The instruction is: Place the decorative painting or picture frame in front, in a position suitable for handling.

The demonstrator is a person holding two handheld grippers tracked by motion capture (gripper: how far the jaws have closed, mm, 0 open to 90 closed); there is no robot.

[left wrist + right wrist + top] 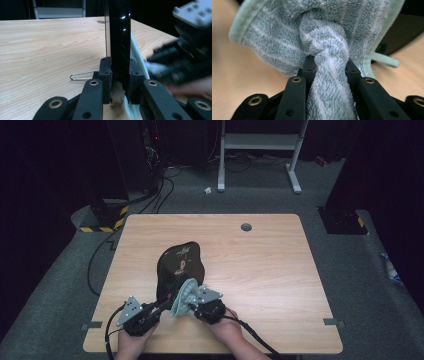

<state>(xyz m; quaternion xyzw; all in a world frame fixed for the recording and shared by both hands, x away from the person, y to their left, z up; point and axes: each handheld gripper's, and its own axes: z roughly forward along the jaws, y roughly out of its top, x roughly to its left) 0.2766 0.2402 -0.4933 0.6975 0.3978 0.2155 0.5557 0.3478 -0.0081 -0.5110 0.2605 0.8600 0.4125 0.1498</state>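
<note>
High view: your left gripper (159,306) is clamped on the black tray (179,265), right gripper (192,307) pinching the towel (184,296).

Black glossy tray and pale green towel, near edge of the table.

The tray (179,265) — lacquer-black, wavy in outline, with a small reddish figure painted on its face — stands tilted up on its near edge, face toward the high view; in the left gripper view its rim (120,37) rises upright as a narrow, shining black band. The towel (322,32) — terry cloth, pale green with faint white stripes and a plain hemmed border — is bunched and twisted into a thick rope at its lower end, and lies against the tray's lower right edge (184,297), touching it.
</note>
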